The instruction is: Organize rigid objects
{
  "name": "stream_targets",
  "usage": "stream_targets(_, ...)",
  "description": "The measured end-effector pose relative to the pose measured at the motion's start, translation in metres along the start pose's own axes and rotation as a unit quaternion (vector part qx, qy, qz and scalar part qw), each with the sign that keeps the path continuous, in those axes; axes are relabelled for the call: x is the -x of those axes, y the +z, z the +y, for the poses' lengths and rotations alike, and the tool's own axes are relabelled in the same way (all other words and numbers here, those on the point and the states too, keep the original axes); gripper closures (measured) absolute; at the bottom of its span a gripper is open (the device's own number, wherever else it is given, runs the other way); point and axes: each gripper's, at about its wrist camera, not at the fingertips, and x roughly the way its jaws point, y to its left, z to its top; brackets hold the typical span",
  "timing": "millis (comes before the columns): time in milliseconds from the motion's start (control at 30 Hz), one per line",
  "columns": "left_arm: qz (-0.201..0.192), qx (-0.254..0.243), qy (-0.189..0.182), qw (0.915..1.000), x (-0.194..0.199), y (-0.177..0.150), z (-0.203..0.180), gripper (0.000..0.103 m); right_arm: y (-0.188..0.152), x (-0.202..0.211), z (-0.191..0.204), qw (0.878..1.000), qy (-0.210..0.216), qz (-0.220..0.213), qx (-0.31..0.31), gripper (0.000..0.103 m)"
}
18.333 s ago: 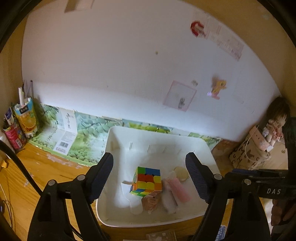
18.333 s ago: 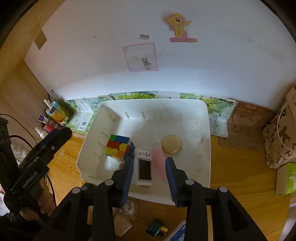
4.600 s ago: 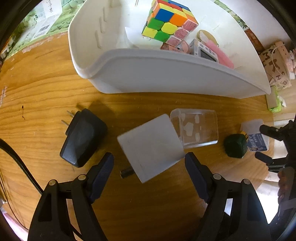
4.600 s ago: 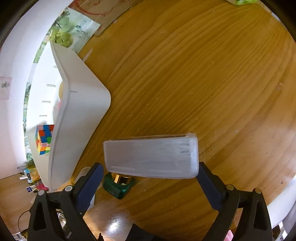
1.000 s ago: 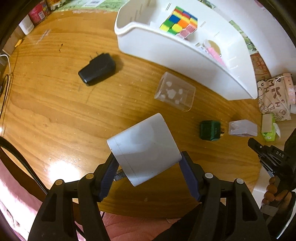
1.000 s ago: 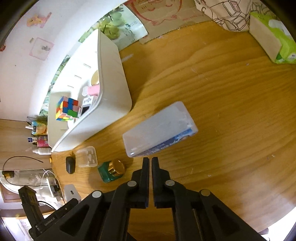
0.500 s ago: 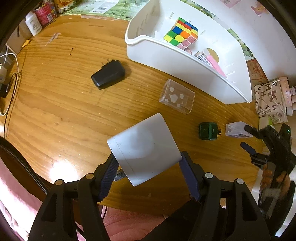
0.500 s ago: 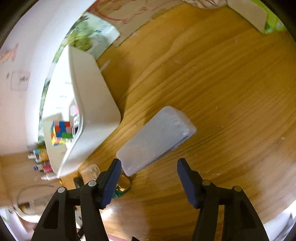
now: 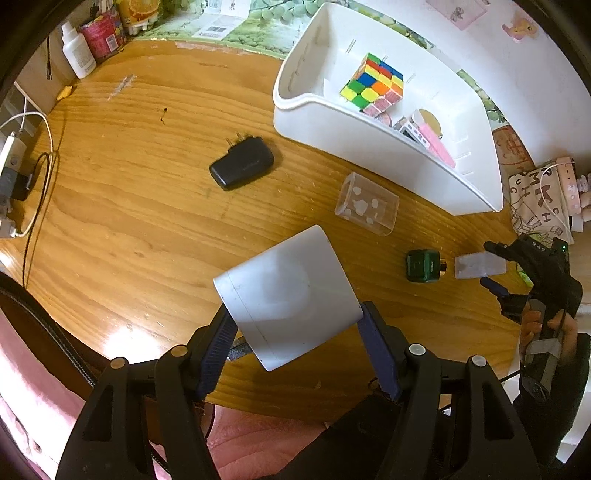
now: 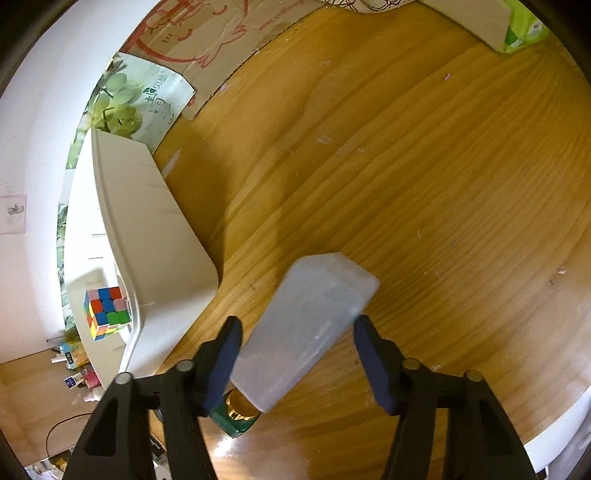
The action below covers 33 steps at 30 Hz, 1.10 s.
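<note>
My left gripper (image 9: pixel 295 314) is shut on a white square box (image 9: pixel 284 291) and holds it above the wooden table. My right gripper (image 10: pixel 295 323) points down over a frosted plastic box (image 10: pixel 317 306) that lies on the table. Its jaws are closing, with the box between them and the pads close to both sides. The white bin (image 9: pixel 369 147) stands behind and holds a colour cube (image 9: pixel 373 85), a pink piece and a small device. A black plug adapter (image 9: pixel 242 166), a clear small case (image 9: pixel 367 208) and a green jar (image 9: pixel 423 266) lie loose on the table.
Bottles and cans (image 9: pixel 96 40) stand at the back left corner, and cables (image 9: pixel 14 166) hang at the left edge. A patterned bag (image 9: pixel 535 199) and a tissue pack (image 10: pixel 517 26) sit at the right. The table's front edge runs just below my left gripper.
My right gripper went from shut to open, rolled, and sank astride the frosted box. My left gripper rose a little with the white box still in it.
</note>
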Motion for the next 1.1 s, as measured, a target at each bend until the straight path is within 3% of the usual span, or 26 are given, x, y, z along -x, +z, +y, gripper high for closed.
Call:
stream_targets(400,-0.012,-0.049,-0.006,0.9987,0.012,0.033,-0.009,0.033,-0.004,0.015,-0.011,1.0,0.016,-0.023,-0.001,0.064)
stream_targets(600,-0.017,-0.102,-0.019,0.9944,0.018,0.057,-0.024,0.033,-0.008,0.023,-0.021,0.999,0.017,-0.038,-0.021,0.066)
stream_targets(767,-0.025,-0.155,-0.04,0.9867,0.023,0.077,-0.04,0.033,-0.014,0.034,-0.026,0.997,0.021,-0.056,-0.045,0.066)
stream_targets(1100,-0.071,-0.228,-0.132,0.9619,0.026,0.118,-0.056,0.033,-0.03,0.073,-0.005,0.987,0.064,-0.139,-0.052,0.066)
